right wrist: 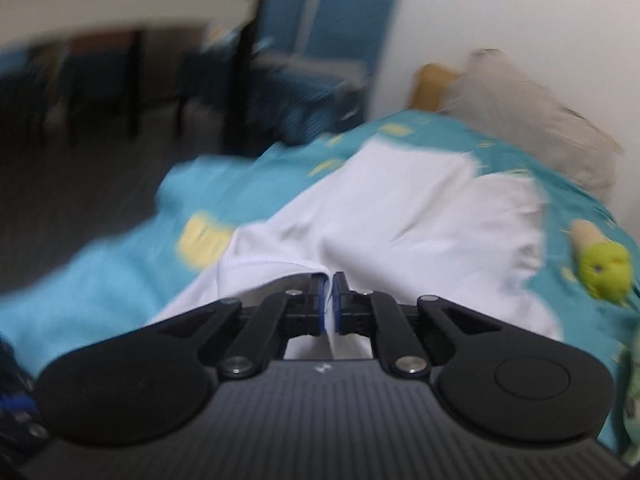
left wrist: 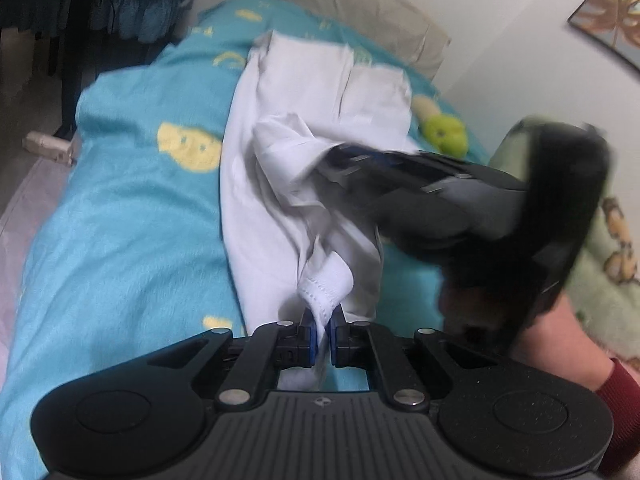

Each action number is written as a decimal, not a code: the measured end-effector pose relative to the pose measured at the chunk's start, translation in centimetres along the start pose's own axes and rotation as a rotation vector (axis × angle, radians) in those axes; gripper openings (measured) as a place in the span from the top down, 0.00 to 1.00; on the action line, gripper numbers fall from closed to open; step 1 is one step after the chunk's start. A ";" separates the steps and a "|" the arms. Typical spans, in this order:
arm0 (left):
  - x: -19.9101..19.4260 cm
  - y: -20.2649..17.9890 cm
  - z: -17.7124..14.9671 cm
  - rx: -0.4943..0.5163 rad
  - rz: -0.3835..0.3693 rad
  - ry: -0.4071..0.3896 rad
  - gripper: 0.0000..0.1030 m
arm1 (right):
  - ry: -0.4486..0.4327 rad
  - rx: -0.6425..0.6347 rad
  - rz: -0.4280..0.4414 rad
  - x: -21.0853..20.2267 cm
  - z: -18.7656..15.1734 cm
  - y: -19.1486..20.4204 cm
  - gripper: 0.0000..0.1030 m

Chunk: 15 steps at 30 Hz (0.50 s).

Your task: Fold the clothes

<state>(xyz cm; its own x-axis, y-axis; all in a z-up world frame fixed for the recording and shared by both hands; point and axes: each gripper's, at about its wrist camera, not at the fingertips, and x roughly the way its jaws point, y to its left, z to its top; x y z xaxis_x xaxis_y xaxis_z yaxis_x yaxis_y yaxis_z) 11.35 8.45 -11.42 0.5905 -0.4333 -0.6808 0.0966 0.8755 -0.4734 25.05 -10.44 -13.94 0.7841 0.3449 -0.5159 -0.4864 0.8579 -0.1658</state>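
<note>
A white garment (left wrist: 280, 152) lies lengthwise on a turquoise blanket (left wrist: 120, 220) on a bed. My left gripper (left wrist: 323, 320) is shut on a stitched hem of the white garment at its near end. My right gripper (left wrist: 340, 160) comes in from the right, blurred, its tip buried in a bunched fold of the garment. In the right wrist view the right gripper (right wrist: 328, 284) is shut on an edge of the white garment (right wrist: 420, 216), which spreads ahead over the blanket (right wrist: 100, 276).
A green and beige plush toy (left wrist: 444, 128) lies on the blanket right of the garment, also in the right wrist view (right wrist: 604, 268). A beige pillow (left wrist: 360, 4) sits at the bed's far end. Blue chairs (right wrist: 320, 40) and a dark table stand beyond the bed. A wall runs along the right.
</note>
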 end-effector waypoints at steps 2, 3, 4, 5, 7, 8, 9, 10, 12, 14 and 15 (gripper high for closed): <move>-0.7 -0.1 0.1 0.001 -0.015 -0.048 0.94 | -0.047 0.123 -0.057 -2.0 1.2 -2.5 0.94; -1.0 -0.2 0.2 0.003 -0.026 -0.072 0.94 | -0.062 0.186 -0.093 -3.2 1.6 -3.8 0.94; -1.4 -0.4 0.2 0.009 -0.039 -0.095 0.94 | -0.076 0.250 -0.129 -4.4 1.9 -5.1 0.94; -1.8 -0.7 0.2 0.023 -0.053 -0.118 0.95 | -0.082 0.317 -0.167 -5.7 1.8 -6.4 0.94; -2.6 -1.6 0.0 0.069 -0.076 -0.160 0.95 | -0.039 0.449 -0.213 -7.9 0.5 -8.7 0.95; -2.9 -2.2 -0.1 0.094 -0.084 -0.175 0.95 | -0.001 0.514 -0.222 -8.8 -0.5 -9.7 0.95; -3.2 -2.8 -0.2 0.120 -0.091 -0.185 0.95 | 0.037 0.580 -0.230 -9.6 -1.5 -10.8 0.95; -3.4 -3.3 -0.4 0.145 -0.088 -0.188 0.95 | 0.076 0.646 -0.239 -10.5 -2.5 -11.8 0.95; -3.5 -4.3 -0.9 0.191 -0.061 -0.176 0.95 | 0.154 0.777 -0.252 -12.2 -4.5 -13.8 0.95; -3.3 -4.9 -1.5 0.215 -0.018 -0.146 0.95 | 0.230 0.896 -0.194 -12.7 -7.3 -14.2 0.94; -3.1 -5.0 -1.7 0.218 -0.002 -0.133 0.95 | 0.269 0.956 -0.165 -13.0 -8.6 -14.5 0.93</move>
<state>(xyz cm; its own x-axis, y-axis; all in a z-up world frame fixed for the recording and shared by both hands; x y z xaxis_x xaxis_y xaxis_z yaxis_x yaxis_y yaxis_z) 7.64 5.12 -7.90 0.6890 -0.4161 -0.5934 0.2600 0.9062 -0.3335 18.57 -30.61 -12.11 0.6433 0.1982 -0.7395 0.2262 0.8736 0.4309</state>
